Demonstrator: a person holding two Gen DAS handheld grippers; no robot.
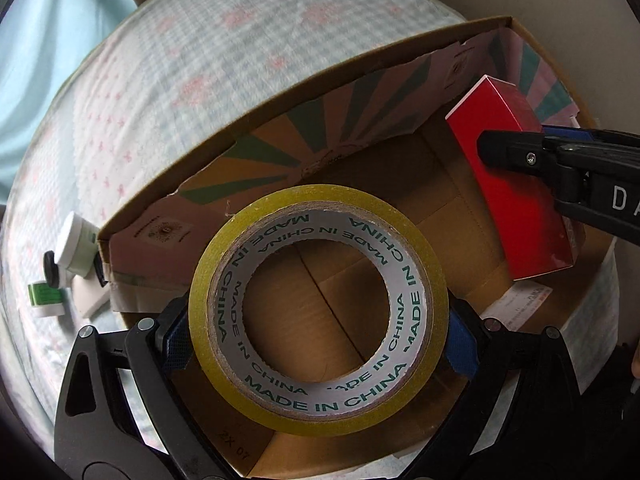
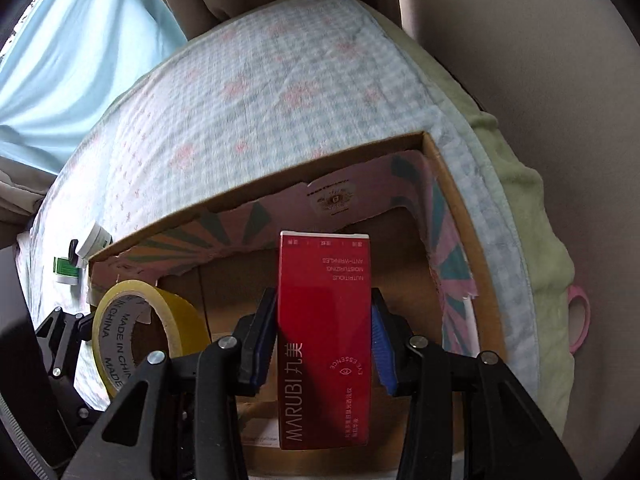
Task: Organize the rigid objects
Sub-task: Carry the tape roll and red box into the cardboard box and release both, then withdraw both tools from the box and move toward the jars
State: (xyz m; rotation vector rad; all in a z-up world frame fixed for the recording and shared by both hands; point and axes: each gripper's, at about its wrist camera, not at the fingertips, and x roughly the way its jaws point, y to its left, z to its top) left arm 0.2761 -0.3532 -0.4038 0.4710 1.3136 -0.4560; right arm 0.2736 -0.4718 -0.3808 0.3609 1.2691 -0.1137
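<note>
A yellow tape roll [image 1: 320, 412], printed "MADE IN CHINA" on its core, is clamped between the blue pads of my left gripper [image 1: 320, 336]. It hangs over the open cardboard box [image 1: 280, 108], whose brown floor shows through the roll's hole. My right gripper [image 2: 324, 340] is shut on a tall red MARUBI carton [image 2: 324, 320] and holds it upright over the same cardboard box [image 2: 280, 172], to the right of the tape roll [image 2: 120, 320]. In the left wrist view the red carton [image 1: 516, 200] and a finger of the right gripper [image 1: 520, 152] appear at the right.
The box rests on a checked, flower-print bedspread [image 2: 260, 100]. Just outside its left wall stand small white jars with green labels [image 1: 76, 248] [image 2: 94, 240]. A green blanket [image 2: 532, 240] and a pink ring [image 2: 580, 320] lie to the box's right. Curtains hang behind.
</note>
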